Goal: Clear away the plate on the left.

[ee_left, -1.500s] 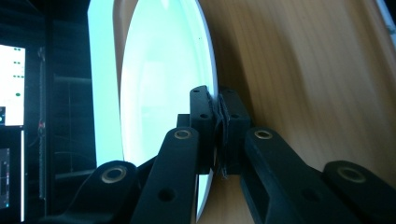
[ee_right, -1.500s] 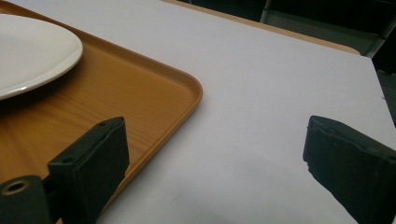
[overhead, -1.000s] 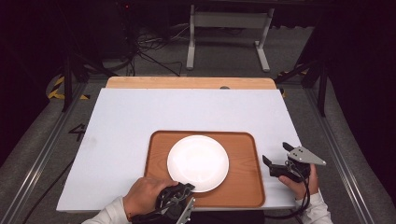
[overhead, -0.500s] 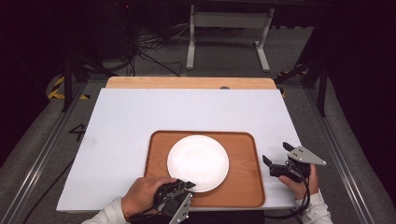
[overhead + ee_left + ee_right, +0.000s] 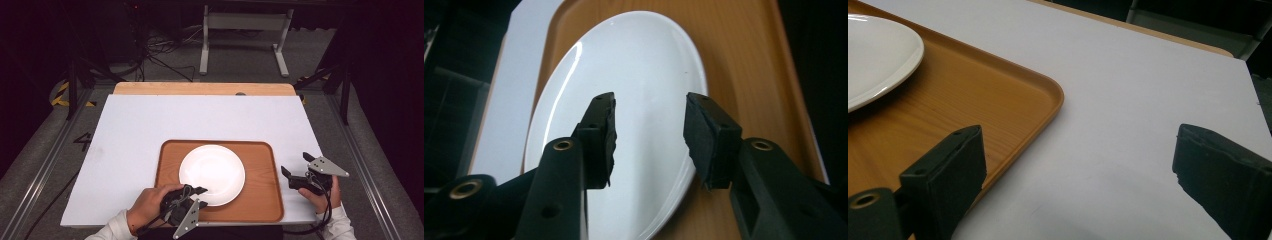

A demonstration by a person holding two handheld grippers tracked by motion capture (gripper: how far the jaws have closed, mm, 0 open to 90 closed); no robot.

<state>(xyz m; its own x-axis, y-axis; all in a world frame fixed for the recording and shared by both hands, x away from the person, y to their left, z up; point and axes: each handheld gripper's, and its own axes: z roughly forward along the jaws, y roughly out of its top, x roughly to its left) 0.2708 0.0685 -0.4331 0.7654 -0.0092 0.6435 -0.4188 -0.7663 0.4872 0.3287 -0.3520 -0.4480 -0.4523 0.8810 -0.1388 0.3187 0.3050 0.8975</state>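
At the near-left rim of the round white plate point(image 5: 212, 174), which lies centred on the brown wooden tray point(image 5: 262, 200), the left gripper point(image 5: 196, 192) holds its jaws apart, nearer than the right gripper point(image 5: 296, 174), open beside the tray's right edge.

Overhead camera looks down; both close tongs cameras share the tray point(image 5: 265, 200).

White plate point(image 5: 212, 174) flat on wooden tray point(image 5: 262, 200)

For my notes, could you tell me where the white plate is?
The white plate sits centred on the wooden tray, near the table's front edge.
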